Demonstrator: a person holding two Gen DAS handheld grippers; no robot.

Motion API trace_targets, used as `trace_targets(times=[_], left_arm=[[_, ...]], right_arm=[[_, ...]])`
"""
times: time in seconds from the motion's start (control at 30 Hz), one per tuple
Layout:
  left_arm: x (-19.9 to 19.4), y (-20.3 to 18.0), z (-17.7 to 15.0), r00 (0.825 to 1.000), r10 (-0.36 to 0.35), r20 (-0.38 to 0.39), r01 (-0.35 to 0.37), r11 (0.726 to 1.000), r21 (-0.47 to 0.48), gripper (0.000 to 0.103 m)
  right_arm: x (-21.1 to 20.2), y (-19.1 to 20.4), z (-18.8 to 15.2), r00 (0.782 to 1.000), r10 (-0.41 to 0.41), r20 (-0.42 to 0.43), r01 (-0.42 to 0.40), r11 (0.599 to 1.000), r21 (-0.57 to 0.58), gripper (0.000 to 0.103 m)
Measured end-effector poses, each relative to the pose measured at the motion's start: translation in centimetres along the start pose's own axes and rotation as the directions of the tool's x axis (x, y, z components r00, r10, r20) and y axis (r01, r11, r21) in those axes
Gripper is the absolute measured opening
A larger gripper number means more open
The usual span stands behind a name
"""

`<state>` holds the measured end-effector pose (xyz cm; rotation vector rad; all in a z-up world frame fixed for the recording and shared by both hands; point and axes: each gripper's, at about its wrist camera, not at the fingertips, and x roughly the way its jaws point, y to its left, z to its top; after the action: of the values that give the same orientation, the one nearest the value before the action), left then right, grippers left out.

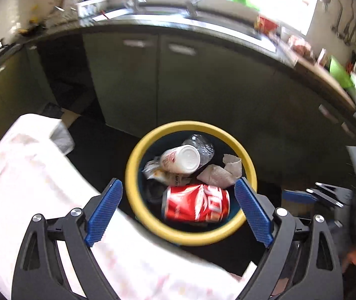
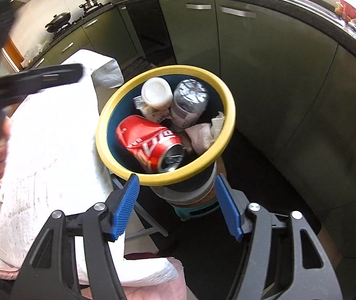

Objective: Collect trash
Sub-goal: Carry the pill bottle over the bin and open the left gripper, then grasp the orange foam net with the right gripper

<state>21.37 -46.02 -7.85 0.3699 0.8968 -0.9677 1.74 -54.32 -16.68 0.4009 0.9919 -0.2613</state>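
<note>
Evidently the left gripper point(image 1: 178, 212) hung over the bin point(image 1: 133, 175) with its blue pads spread wide and nothing between them, so it was released. Below it, in the left wrist view, the red can point(image 1: 195, 203) lay on its side at six o'clock inside the yellow rim, the white cup point(image 1: 181, 159) at twelve, a clear bottle point(image 1: 201, 146) just past it toward one, and crumpled paper point(image 1: 221, 172) at three. Judging by how freely the can rested on top of the pile, it had been dropped in rather than set down.

The right gripper point(image 2: 178, 206) stood part-way open and empty, apart from the bin's outer wall point(image 2: 193, 183), which showed between its pads. The bin stood beside a white cloth point(image 2: 50, 145) spread at nine o'clock, close enough that trash gathered there need travel only a short way. Since both tools were free, another piece could be fetched, though no loose trash showed on the cloth.
</note>
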Motion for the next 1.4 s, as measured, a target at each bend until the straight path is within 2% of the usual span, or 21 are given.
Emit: trace_targets(times=[0.13, 0.3, 0.43, 0.53, 0.63, 0.73, 0.83, 0.9, 0.97, 1.03, 1.2, 1.27, 1.4], left_arm=[[-6.8, 2.1, -4.4, 0.995, 0.040, 0.092, -0.034, 0.997, -0.064, 0.093], [-14.2, 4.5, -11.1, 0.978, 0.122, 0.167, -0.100, 0.986, -0.131, 0.095], [-19.0, 6.6, -17.0, 0.958, 0.201, 0.203, -0.156, 0.963, -0.220, 0.096], [-21.9, 8.5, -21.4, 0.942, 0.279, 0.188, -0.220, 0.933, -0.284, 0.097], [-24.8, 10.3, -25.8, 0.911, 0.375, 0.172, -0.297, 0.886, -0.357, 0.098], [-26.8, 12.3, -29.3, 0.895, 0.424, 0.141, -0.333, 0.844, -0.421, 0.098], [-28.5, 13.6, -32.0, 0.875, 0.470, 0.117, -0.374, 0.810, -0.451, 0.098], [-29.2, 14.0, -32.9, 0.868, 0.483, 0.115, -0.383, 0.799, -0.463, 0.098], [-29.6, 14.1, -33.5, 0.866, 0.484, 0.126, -0.376, 0.796, -0.474, 0.098], [-29.7, 14.2, -33.8, 0.868, 0.479, 0.131, -0.368, 0.798, -0.478, 0.098], [-29.0, 14.2, -34.3, 0.877, 0.465, 0.121, -0.359, 0.801, -0.478, 0.098], [-29.0, 14.3, -34.6, 0.880, 0.459, 0.125, -0.349, 0.801, -0.486, 0.098], [-29.0, 14.7, -35.1, 0.884, 0.450, 0.126, -0.335, 0.797, -0.502, 0.098]], right_arm=[[0.3, 1.4, 0.0, 1.000, 0.011, -0.011, -0.011, 1.000, -0.029, 0.060], [0.4, 4.8, 0.5, 0.999, 0.032, -0.019, -0.034, 0.994, -0.100, 0.060], [1.1, 9.9, 1.0, 0.996, 0.068, -0.049, -0.077, 0.974, -0.215, 0.060], [1.7, 14.8, 1.4, 0.987, 0.141, -0.083, -0.159, 0.942, -0.296, 0.060], [2.0, 20.8, 1.5, 0.958, 0.259, -0.124, -0.287, 0.884, -0.370, 0.060], [2.1, 27.4, 1.0, 0.914, 0.362, -0.184, -0.405, 0.793, -0.454, 0.060], [1.9, 33.8, -0.1, 0.880, 0.406, -0.246, -0.473, 0.698, -0.538, 0.059], [1.8, 37.2, -0.8, 0.860, 0.420, -0.289, -0.507, 0.638, -0.580, 0.058], [1.7, 40.2, -1.4, 0.849, 0.422, -0.318, -0.522, 0.586, -0.620, 0.058], [1.9, 42.7, -1.9, 0.850, 0.403, -0.339, -0.520, 0.536, -0.665, 0.058], [2.9, 46.1, -3.2, 0.876, 0.326, -0.356, -0.475, 0.449, -0.757, 0.058], [3.5, 47.0, -3.9, 0.889, 0.292, -0.353, -0.452, 0.431, -0.781, 0.058], [4.8, 47.8, -4.4, 0.913, 0.238, -0.331, -0.404, 0.418, -0.814, 0.049]])
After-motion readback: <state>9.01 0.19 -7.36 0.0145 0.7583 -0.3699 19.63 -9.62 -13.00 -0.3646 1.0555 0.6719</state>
